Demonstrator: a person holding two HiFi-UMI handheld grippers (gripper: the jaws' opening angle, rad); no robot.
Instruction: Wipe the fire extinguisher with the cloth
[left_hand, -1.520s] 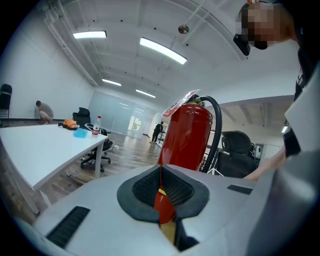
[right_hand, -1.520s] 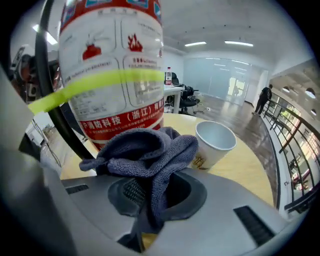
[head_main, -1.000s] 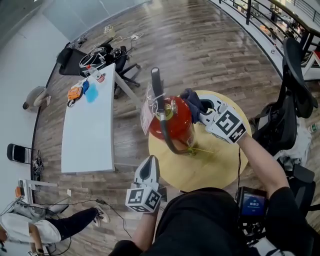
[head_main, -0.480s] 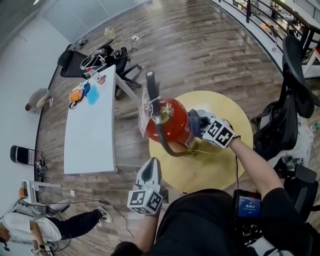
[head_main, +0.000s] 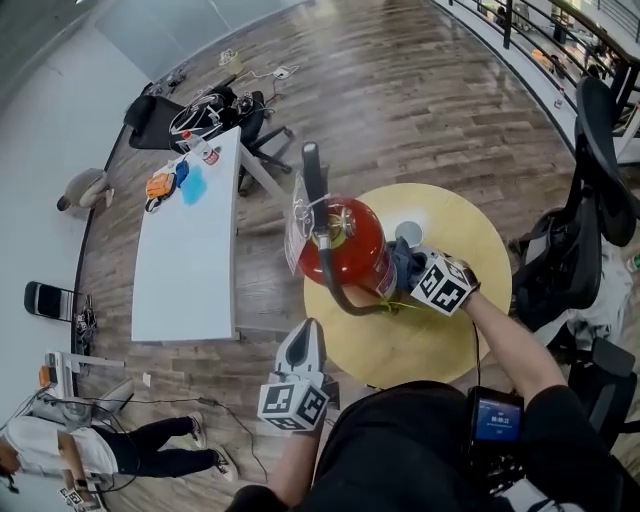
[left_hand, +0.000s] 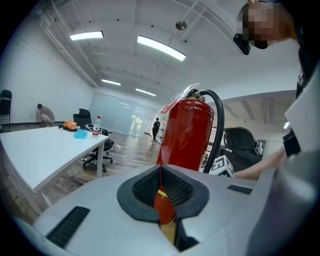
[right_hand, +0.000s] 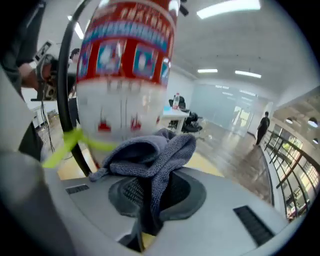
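Note:
A red fire extinguisher (head_main: 345, 245) with a black hose (head_main: 340, 290) stands upright on the round yellow table (head_main: 450, 330). My right gripper (head_main: 412, 265) is shut on a grey-blue cloth (head_main: 405, 258) and presses it against the low right side of the cylinder. In the right gripper view the cloth (right_hand: 150, 155) bunches over the jaws just under the extinguisher's label (right_hand: 125, 65), next to a yellow-green tie (right_hand: 65, 145). My left gripper (head_main: 305, 332) hangs shut and empty off the table's near left edge, pointing at the extinguisher (left_hand: 187, 132).
A long white table (head_main: 190, 250) with a bottle and small orange and blue items stands to the left. Office chairs (head_main: 580, 240) crowd the right side. A person (head_main: 110, 450) sits on the wood floor at lower left. A railing runs along the top right.
My right gripper has slid the cloth down the extinguisher's right side, from near the top to the lower body. The left gripper has barely moved.

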